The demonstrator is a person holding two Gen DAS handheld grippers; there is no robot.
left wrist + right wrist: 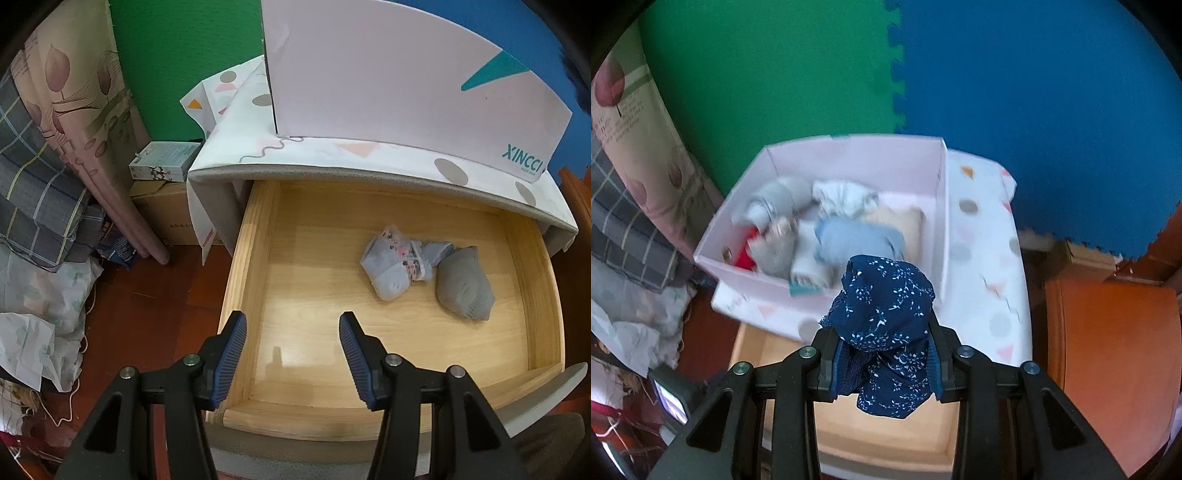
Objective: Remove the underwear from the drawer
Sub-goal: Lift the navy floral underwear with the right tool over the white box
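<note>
The wooden drawer (251, 266) stands pulled out under a cloth-covered cabinet. On its floor at the right lie a pale blue floral bundle of underwear (399, 262) and a grey bundle (463, 290), side by side. My left gripper (293, 325) hangs open over the drawer's front left part, nothing between its blue pads. My right gripper (886, 354) is shut on a navy floral pair of underwear (886, 310), held high above the drawer (753, 343) in front of the pink box (849, 158). The pink box holds several folded garments.
The pink box (406, 74) stands on the cabinet top (332, 158). Left of the cabinet sit a cardboard box (162, 214), small cartons, rolled bedding (74, 110) and bags on the red floor. An orange stool (1115, 343) stands to the right. Green and blue foam mats cover the wall.
</note>
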